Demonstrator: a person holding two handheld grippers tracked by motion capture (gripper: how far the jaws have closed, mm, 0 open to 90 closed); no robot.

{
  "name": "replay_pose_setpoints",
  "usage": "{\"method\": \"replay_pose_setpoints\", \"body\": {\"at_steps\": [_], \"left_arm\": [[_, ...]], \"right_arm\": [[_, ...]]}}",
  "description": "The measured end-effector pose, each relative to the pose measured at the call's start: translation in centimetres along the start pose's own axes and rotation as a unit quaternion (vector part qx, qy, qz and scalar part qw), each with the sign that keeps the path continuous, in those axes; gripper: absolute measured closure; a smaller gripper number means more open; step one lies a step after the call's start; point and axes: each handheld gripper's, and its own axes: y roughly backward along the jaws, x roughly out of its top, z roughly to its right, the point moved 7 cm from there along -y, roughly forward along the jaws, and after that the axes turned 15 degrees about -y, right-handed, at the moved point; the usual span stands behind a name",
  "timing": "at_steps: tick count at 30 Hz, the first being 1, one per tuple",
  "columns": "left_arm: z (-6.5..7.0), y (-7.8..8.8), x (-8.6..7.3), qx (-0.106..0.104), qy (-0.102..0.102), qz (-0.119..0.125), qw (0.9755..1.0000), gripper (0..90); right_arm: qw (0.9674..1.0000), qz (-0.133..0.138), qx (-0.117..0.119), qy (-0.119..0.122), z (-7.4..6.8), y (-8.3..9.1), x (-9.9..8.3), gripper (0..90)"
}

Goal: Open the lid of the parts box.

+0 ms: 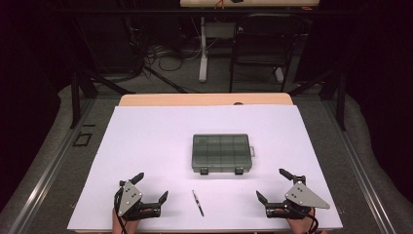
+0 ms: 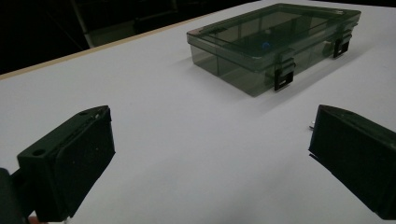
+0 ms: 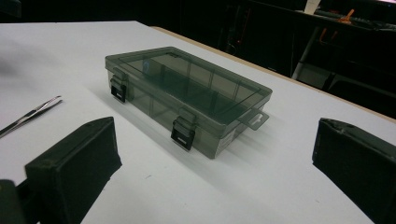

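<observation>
- The left gripper and right gripper rest at the near edge of the white table, jaws spread wide, holding nothing.
- Between them lie the tweezers, touching neither.
- Farther off, mid-table, sits the smoky compartment box, lid shut, both latches facing the grippers.
- A small blue piece shows inside.

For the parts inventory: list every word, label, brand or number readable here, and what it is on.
No readable text in these pictures.
Compartment box: a pale sticker on its end wall, too small to read.
Tweezers: no marking to be seen.
Both grippers: no lettering to be seen.
</observation>
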Motion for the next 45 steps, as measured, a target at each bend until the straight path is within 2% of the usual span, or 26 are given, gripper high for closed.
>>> {"method": "replay_pose_setpoints", "body": {"at_steps": [9, 15, 18, 27, 28, 37, 40, 45], "left_arm": [[0.0, -0.2, 0.0, -0.005, -0.003, -0.004, 1.0000, 0.0], [0.2, -0.4, 0.3, -0.013, 0.004, -0.001, 0.9999, 0.0], [0.4, -0.7, 0.5, -0.021, 0.004, -0.004, 0.9998, 0.0], [0.3, -1.5, 1.0, -0.028, 0.004, -0.011, 0.9995, 0.0], [0.3, -1.9, 1.1, -0.032, -0.001, -0.016, 0.9993, 0.0], [0.8, -3.1, 2.0, -0.056, -0.011, -0.017, 0.9982, 0.0], [1.0, -3.9, 2.4, -0.071, -0.016, -0.020, 0.9972, 0.0], [1.1, -4.8, 2.8, -0.078, -0.015, -0.019, 0.9967, 0.0]], "right_arm": [[1.0000, -0.009, 0.000, 0.000, 0.0, -0.3, -0.2, 0.0], [0.9998, -0.017, 0.001, 0.001, 0.0, -0.6, -0.3, 0.0], [0.9997, -0.024, 0.003, 0.000, 0.0, -1.0, -0.1, 0.0], [0.9990, -0.042, 0.014, -0.008, 0.5, -2.0, -0.2, 0.0], [0.9987, -0.047, 0.014, -0.014, 0.7, -2.2, -0.1, 0.0], [0.9983, -0.054, 0.018, -0.016, 1.4, -3.1, 0.3, 0.0], [0.9980, -0.057, 0.018, -0.019, 1.7, -3.5, 0.4, 0.0], [0.9975, -0.064, 0.022, -0.019, 1.9, -3.8, 0.6, 0.0]]}}
